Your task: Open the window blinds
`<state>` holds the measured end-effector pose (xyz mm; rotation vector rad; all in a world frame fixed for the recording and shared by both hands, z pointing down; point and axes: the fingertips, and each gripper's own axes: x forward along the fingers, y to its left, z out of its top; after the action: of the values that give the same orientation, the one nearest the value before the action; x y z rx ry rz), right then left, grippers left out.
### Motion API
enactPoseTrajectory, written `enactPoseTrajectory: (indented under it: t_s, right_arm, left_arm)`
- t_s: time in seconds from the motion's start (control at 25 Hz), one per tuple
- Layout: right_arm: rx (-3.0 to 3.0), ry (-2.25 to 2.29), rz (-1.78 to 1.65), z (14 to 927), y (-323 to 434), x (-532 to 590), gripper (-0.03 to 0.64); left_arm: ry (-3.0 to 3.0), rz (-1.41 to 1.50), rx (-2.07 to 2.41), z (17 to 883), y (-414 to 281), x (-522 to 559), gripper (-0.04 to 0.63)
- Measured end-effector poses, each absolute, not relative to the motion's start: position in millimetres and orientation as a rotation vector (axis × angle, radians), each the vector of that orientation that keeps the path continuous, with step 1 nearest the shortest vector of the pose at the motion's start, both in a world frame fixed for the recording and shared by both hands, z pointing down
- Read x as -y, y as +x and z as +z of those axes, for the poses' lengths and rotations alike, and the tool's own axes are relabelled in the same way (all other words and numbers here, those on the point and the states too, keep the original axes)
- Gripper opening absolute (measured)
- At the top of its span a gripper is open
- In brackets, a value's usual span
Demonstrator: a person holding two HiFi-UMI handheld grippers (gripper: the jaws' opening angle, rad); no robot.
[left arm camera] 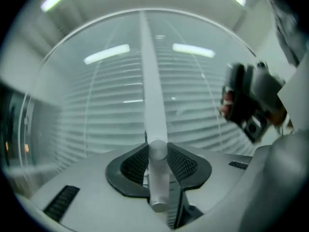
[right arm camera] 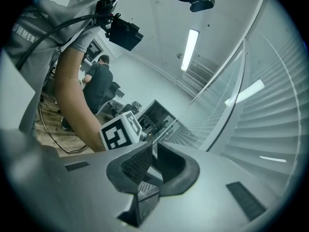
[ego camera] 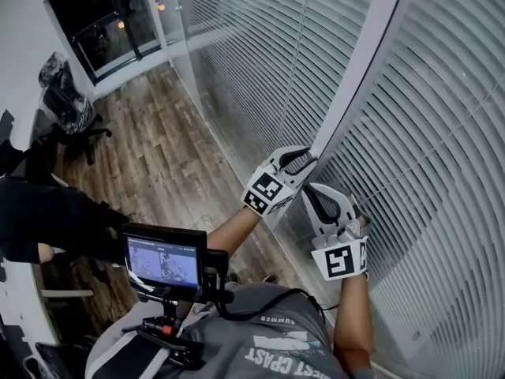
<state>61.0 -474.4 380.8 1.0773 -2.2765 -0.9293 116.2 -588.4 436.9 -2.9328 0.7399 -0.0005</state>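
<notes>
White slatted blinds cover the window on the right, slats close together. A long white wand hangs slanted in front of them. My left gripper is shut on the wand's lower end. In the left gripper view the wand runs up from between the dark pads of the left gripper, its tip poking out toward the camera, with the blinds behind. My right gripper sits just below and beside the left one, shut on nothing. In its own view the right gripper faces along the blinds.
Wooden floor stretches left of the window wall. An office chair stands at the far left below a dark glass panel. A small monitor hangs on the chest rig. Another person is in the room behind.
</notes>
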Motion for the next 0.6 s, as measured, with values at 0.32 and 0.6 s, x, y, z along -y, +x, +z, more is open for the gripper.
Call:
enactPoseTrajectory:
  t_s: [0.32,0.6]
  right_arm:
    - [2.292,1.08,-0.911,388,63,472,0.005]
    - [2.283,1.077,-0.896,395,67,473,0.005]
  left_arm:
    - [-3.612,0.616,-0.753,440,114,593,0.126]
    - [-2.304,-0.443,-0.8,443,126,585,0.124]
